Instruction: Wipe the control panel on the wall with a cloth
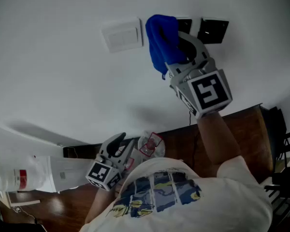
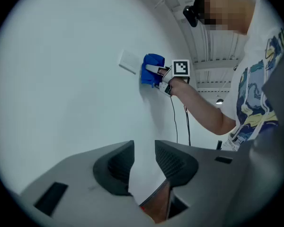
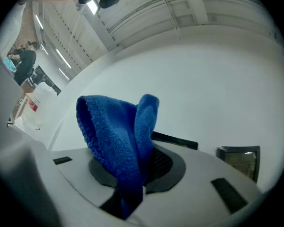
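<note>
My right gripper (image 1: 182, 52) is raised to the white wall and shut on a blue cloth (image 1: 161, 38). The cloth bunches against the wall over the left edge of a dark control panel (image 1: 184, 25). A second dark panel (image 1: 213, 30) sits just to its right. In the right gripper view the cloth (image 3: 117, 137) stands up between the jaws of the right gripper (image 3: 137, 168), hiding part of the near panel (image 3: 176, 140); the other panel (image 3: 239, 161) shows at the right. My left gripper (image 1: 117, 145) hangs low, away from the wall. In its own view the left gripper (image 2: 144, 161) is open and holds nothing.
A white switch plate (image 1: 122, 35) is on the wall left of the cloth. Below stand a brown wooden cabinet (image 1: 241, 132), a clear plastic container (image 1: 151, 145) and a white bag with a red label (image 1: 24, 177). A black chair (image 1: 284, 153) is at the right edge.
</note>
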{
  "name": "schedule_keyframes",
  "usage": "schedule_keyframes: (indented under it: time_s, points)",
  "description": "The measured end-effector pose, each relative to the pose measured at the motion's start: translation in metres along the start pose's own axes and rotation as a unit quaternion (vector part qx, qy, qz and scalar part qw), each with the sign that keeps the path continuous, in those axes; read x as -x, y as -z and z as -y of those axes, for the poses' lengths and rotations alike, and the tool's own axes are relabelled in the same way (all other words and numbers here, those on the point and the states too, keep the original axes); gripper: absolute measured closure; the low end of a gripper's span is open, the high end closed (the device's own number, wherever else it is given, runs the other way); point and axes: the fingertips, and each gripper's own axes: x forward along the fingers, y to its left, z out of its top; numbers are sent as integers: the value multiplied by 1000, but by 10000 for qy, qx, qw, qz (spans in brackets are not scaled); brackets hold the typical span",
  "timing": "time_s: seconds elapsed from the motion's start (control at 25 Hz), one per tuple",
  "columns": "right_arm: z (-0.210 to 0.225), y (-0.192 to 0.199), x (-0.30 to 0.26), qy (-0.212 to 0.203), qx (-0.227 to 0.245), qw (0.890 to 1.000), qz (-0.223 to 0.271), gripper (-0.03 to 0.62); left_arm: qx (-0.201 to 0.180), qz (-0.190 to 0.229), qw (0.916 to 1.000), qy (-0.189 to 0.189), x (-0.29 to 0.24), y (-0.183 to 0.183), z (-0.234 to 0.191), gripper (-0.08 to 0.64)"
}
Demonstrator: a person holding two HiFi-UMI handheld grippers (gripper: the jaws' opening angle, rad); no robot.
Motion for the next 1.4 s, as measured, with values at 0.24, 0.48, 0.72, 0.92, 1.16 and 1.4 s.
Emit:
schedule_keyframes:
  time_s: [0.24,0.48,0.72,0.92,1.16,1.4]
  points:
    - [32,7,18,364,111,9992,-71,492,-1,-14,10000,56,-7,-2,2,430]
    - [66,25,45,752,-34,9966,-346,492,-45,-32,9999,140,-19,-4,12,430]
    - [81,34,53,802,44,9962,-329,492,-36,-80,9999,145,-25,-2,20,430]
    - [81,33,54,768,16,9966,-306,492,-63,-94,9999,85,-20,-2,23,430]
    - [54,15,61,548,9,9985,-74,492,10,-44,10000,-55,-9,-2,22,430]
    - [-2,12,33,-165,41,9997,-194,492,-9,-11,10000,-15,-10,-4,32,430]
